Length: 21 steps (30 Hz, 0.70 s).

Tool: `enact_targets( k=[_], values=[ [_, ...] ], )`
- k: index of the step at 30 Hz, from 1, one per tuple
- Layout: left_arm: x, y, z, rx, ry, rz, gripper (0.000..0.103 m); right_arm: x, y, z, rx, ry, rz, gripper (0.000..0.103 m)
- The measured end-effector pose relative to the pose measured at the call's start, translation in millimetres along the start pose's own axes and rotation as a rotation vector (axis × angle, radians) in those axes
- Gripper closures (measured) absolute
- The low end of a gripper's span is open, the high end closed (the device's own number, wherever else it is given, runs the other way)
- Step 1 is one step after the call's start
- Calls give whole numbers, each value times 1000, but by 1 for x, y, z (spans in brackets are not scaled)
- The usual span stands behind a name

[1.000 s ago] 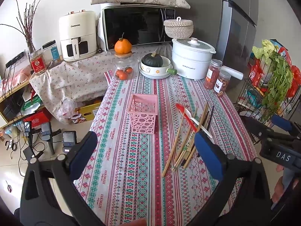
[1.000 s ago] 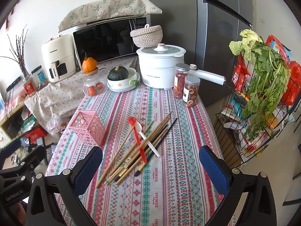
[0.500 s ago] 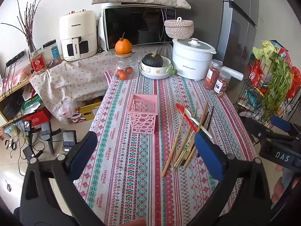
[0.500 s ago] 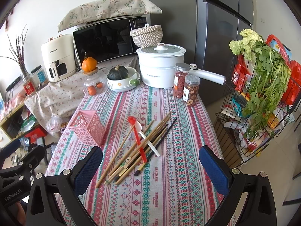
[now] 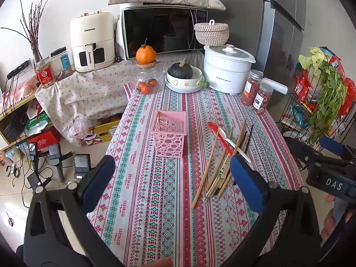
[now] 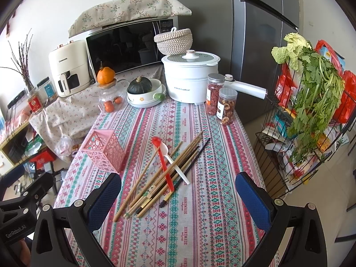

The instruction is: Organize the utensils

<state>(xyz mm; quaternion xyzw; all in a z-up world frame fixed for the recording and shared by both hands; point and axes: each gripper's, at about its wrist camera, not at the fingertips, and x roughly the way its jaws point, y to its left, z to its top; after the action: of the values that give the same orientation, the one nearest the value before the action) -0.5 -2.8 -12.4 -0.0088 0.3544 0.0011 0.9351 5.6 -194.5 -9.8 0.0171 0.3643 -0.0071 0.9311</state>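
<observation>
A pink perforated basket (image 5: 169,134) (image 6: 104,150) stands upright and empty mid-table. To its right lies a loose pile of wooden and dark chopsticks (image 5: 219,164) (image 6: 160,178), with a red spoon (image 5: 220,136) (image 6: 163,161) and a white spoon (image 5: 231,143) (image 6: 175,163) across them. My left gripper (image 5: 171,178) is open and empty, held above the near table, short of the basket. My right gripper (image 6: 178,193) is open and empty, above the near ends of the chopsticks. The right gripper also shows at the right edge of the left wrist view (image 5: 329,162).
At the table's far end stand a glass jar with oranges (image 5: 147,79), a bowl holding a dark squash (image 5: 182,77), a white cooker pot (image 5: 227,69) and two snack jars (image 5: 258,93). A wire rack of greens (image 6: 311,115) stands right of the table. Floor clutter lies left.
Both grippers have stayed almost still and open. The left wrist view has crept slightly forward. Nothing on the table has moved.
</observation>
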Motion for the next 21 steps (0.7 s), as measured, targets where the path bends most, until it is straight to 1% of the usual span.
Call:
enact_targets(
  k=[14,18,21],
  values=[
    [1,-1,-4,0,6,-3,0,1,0,1,1,2,-1,0],
    [4,-1,-3,-2,30,-15,0,3,-1,0,3,12,1,0],
    [11,-5,3,24,46,-19,0,10,-6,1,21,32,-10,0]
  ],
)
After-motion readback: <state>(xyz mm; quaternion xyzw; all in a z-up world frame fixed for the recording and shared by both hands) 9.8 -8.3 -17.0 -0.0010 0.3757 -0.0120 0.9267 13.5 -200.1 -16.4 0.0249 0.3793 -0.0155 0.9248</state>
